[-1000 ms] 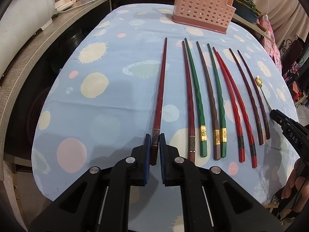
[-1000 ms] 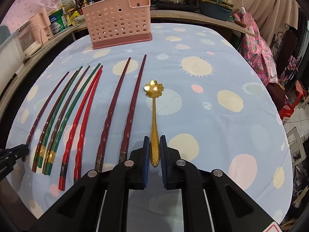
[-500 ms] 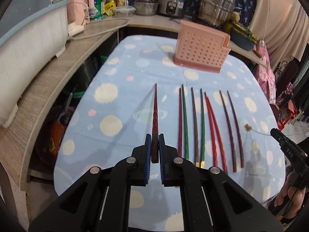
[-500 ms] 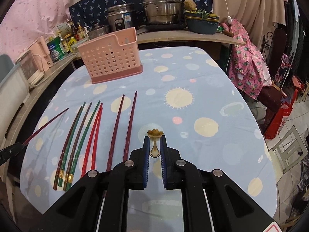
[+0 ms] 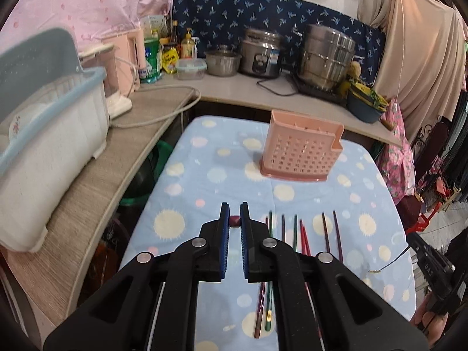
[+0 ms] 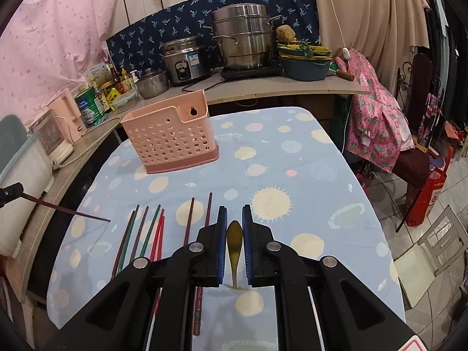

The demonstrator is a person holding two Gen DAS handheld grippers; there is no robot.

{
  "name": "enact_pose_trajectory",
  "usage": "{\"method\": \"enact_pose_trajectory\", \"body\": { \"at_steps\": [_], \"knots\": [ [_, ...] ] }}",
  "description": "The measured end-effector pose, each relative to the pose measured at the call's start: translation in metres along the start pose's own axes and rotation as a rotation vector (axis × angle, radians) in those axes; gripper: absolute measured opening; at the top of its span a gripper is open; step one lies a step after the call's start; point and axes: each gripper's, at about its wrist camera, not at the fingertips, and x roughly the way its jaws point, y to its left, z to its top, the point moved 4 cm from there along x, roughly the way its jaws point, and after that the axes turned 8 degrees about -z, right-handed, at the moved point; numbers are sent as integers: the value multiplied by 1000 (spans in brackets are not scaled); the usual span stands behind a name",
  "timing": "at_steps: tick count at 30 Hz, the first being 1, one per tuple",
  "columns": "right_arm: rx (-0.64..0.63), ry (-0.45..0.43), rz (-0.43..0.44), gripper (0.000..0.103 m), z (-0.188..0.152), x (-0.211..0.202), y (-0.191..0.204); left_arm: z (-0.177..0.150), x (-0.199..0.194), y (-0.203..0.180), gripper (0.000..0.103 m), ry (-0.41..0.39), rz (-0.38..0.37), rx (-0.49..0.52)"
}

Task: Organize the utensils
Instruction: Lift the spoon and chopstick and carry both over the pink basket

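I've got both grippers raised above the table, left gripper (image 5: pixel 235 222) clamped on a dark red chopstick (image 5: pixel 235 220) seen end-on, right gripper (image 6: pixel 234 225) clamped on the gold spoon (image 6: pixel 234 241).

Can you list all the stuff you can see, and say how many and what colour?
chopsticks on table: eight, dark red, green, brown and bright red, in a row on the cloth
held chopstick: one, dark red, lifted above the table's left side
spoon: one, gold, lifted above the table
basket: one, pink with holes, far end of the table
tablecloth: one, light blue with pale spots
steamer pot: one, silver, back counter
rice cooker: one, silver, beside the steamer pot
dish rack: one, white and blue, left counter
left gripper: black, blue pads, shut on the held chopstick
right gripper: black, blue pads, shut on the spoon
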Motion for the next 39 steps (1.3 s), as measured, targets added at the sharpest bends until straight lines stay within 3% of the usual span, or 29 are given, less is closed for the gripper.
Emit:
{"method": "enact_pose_trajectory", "body": {
  "at_steps": [11,26,31,39],
  "knots": [
    [12,-40,60,10,52,9,16,75,-2,-16,7,-91,-9,30],
    [1,-138,110,10,205,73,73,224,47,-60,7,-245,-60,33],
    [19,-97,137,10,225,107,84,240,76,-73,7,-248,-52,50],
    [-5,-14,111,10,212,157,96,229,122,-68,7,-171,-49,40]
  ]
}}
